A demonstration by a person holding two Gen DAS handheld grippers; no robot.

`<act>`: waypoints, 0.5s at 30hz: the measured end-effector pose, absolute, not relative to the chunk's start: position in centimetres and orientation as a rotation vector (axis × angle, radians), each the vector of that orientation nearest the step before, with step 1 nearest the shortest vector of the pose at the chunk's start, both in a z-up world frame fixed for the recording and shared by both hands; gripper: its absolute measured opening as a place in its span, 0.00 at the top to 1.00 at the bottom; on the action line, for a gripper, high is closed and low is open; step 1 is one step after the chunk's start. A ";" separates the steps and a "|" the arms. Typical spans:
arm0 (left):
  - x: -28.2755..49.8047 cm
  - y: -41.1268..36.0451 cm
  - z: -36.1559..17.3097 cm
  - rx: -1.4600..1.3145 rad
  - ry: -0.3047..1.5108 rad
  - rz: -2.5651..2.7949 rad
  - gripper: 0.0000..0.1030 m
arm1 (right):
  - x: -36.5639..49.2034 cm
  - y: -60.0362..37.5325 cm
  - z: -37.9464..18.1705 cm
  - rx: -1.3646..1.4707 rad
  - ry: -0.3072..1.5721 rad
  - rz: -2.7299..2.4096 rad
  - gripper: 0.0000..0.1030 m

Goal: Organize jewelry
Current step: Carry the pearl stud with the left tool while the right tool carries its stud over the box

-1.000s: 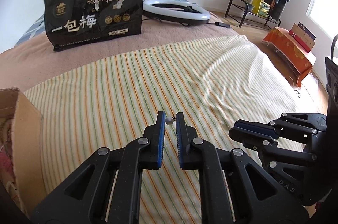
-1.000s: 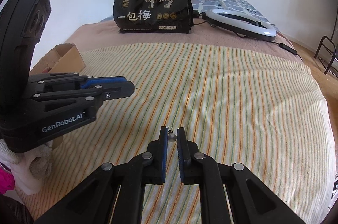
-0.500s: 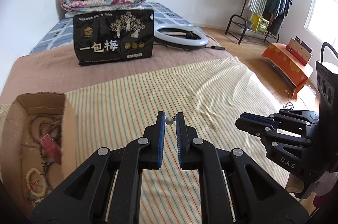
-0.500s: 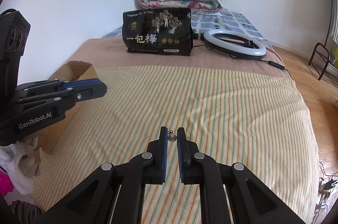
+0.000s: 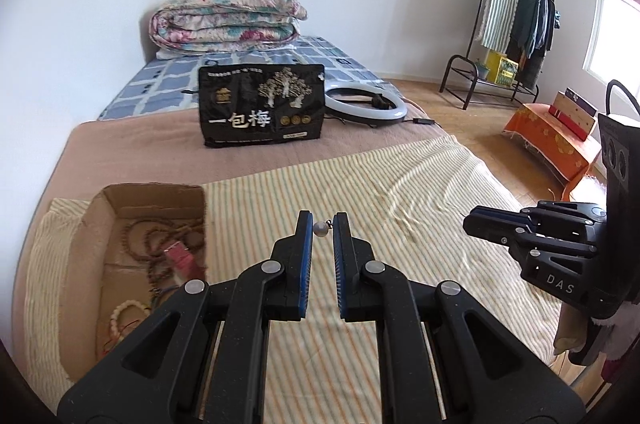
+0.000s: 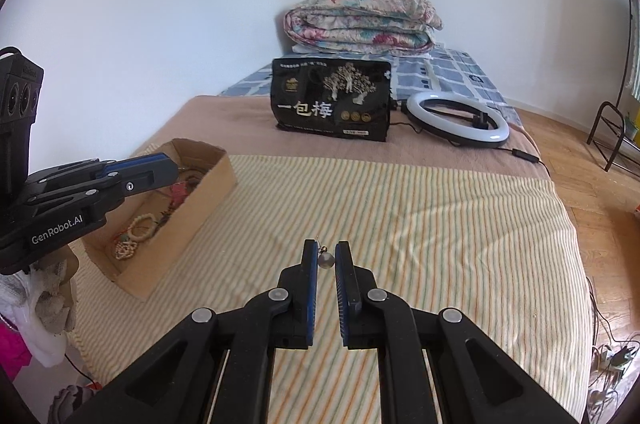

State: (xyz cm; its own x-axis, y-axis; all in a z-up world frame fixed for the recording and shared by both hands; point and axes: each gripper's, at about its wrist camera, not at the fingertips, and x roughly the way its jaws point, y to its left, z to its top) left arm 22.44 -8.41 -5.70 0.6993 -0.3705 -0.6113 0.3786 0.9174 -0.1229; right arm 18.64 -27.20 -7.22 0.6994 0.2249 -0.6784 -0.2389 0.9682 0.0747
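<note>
My left gripper [image 5: 321, 224] is shut on a small pearl earring [image 5: 320, 229] and holds it above the striped blanket, just right of a cardboard box [image 5: 92, 224]. The box holds several bead bracelets [image 5: 160, 240]. My right gripper [image 6: 325, 254] is shut on a second pearl earring [image 6: 325, 260], high over the blanket. In the right wrist view the box [image 6: 208, 184] lies to the left with the left gripper [image 6: 160, 170] over it. In the left wrist view the right gripper [image 5: 476, 224] hangs to the right.
A black snack bag [image 5: 262, 106] stands at the back of the bed, with a ring light [image 5: 366, 104] beside it and a folded quilt [image 5: 228, 20] behind. A clothes rack [image 5: 516, 24] and an orange-covered stool [image 5: 552, 140] stand on the floor to the right.
Both grippers have risen and pulled back from the blanket, each still holding its earring. The cardboard box has come into fuller view on the left.
</note>
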 end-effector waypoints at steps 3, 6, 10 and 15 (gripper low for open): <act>21.9 -6.8 -5.3 0.009 0.670 -0.398 0.92 | 18.4 -26.0 -6.5 -0.028 0.744 0.274 0.94; 21.2 -5.1 -5.1 0.007 0.664 -0.377 0.92 | 18.3 -24.7 -5.9 -0.034 0.739 0.295 0.94; 20.5 -2.5 -5.4 -0.006 0.669 -0.337 0.92 | 18.4 -22.8 -5.6 -0.043 0.735 0.324 0.94; 20.3 0.4 -6.1 -0.021 0.684 -0.289 0.92 | 18.9 -20.3 -5.7 -0.054 0.739 0.367 0.94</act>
